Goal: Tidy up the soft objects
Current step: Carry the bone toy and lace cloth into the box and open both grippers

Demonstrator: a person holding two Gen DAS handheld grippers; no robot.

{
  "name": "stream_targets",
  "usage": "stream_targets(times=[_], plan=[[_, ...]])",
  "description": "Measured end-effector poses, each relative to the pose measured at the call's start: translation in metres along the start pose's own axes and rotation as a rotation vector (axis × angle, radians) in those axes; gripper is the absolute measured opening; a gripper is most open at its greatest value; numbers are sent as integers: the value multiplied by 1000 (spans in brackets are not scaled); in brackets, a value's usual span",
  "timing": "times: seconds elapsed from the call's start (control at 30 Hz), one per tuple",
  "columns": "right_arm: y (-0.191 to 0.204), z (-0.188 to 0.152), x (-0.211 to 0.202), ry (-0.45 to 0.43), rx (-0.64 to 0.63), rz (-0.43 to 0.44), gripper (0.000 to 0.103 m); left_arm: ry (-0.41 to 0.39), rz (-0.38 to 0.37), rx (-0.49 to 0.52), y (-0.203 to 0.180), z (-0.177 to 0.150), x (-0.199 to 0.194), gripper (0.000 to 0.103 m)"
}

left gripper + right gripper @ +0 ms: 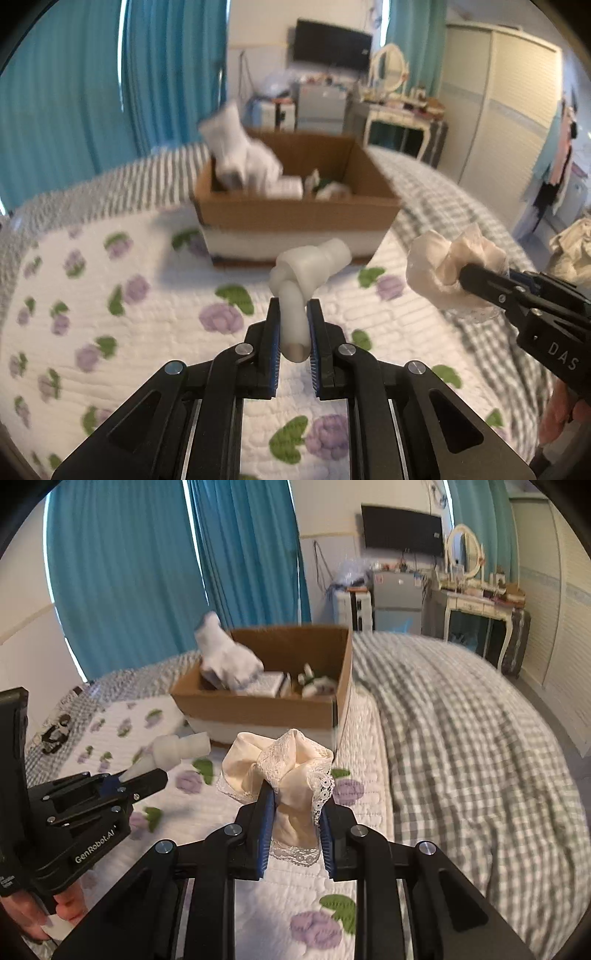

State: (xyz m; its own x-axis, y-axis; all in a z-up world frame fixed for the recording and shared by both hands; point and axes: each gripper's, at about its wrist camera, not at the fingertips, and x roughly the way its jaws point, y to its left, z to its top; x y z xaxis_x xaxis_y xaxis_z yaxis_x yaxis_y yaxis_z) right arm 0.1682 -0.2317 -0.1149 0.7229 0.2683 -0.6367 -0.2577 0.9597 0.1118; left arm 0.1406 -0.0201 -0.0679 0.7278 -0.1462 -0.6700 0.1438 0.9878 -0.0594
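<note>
I hold my left claw [293, 328] closed on the tail end of a knotted white sock [306, 273], and the knot and the thick part stick out in front of the fingertips, above the bed. My right claw [297, 812] is closed on a cream cloth with lace trim [291, 775]; the cloth is bunched up between the two blue pads and rises above them. In the left wrist view I see the right claw at the right side with the same cream bundle, near to the sock but not touching it. Both things hang over the white quilt with purple flowers [147, 332]. On the far side of the quilt stands a cardboard box [295, 214], open at the top. A white soft item [240, 147] leans out over its far left corner, blurred, and more light things lie inside; I cannot tell what they are. To the right of the quilt lies a grey checked blanket [461, 738]. Far behind hang teal curtains [129, 572], and a dressing table with an oval mirror [476, 590] stands at the far right.
</note>
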Motion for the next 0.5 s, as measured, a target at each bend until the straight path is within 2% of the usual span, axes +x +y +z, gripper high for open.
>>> stream_targets(times=[0.3, 0.5], plan=[[39, 35, -95, -144, -50, -23, 22, -207, -28, 61, -10, 39, -101, 12], [58, 60, -124, -207, -66, -20, 22, -281, -32, 96, -6, 59, -128, 12]])
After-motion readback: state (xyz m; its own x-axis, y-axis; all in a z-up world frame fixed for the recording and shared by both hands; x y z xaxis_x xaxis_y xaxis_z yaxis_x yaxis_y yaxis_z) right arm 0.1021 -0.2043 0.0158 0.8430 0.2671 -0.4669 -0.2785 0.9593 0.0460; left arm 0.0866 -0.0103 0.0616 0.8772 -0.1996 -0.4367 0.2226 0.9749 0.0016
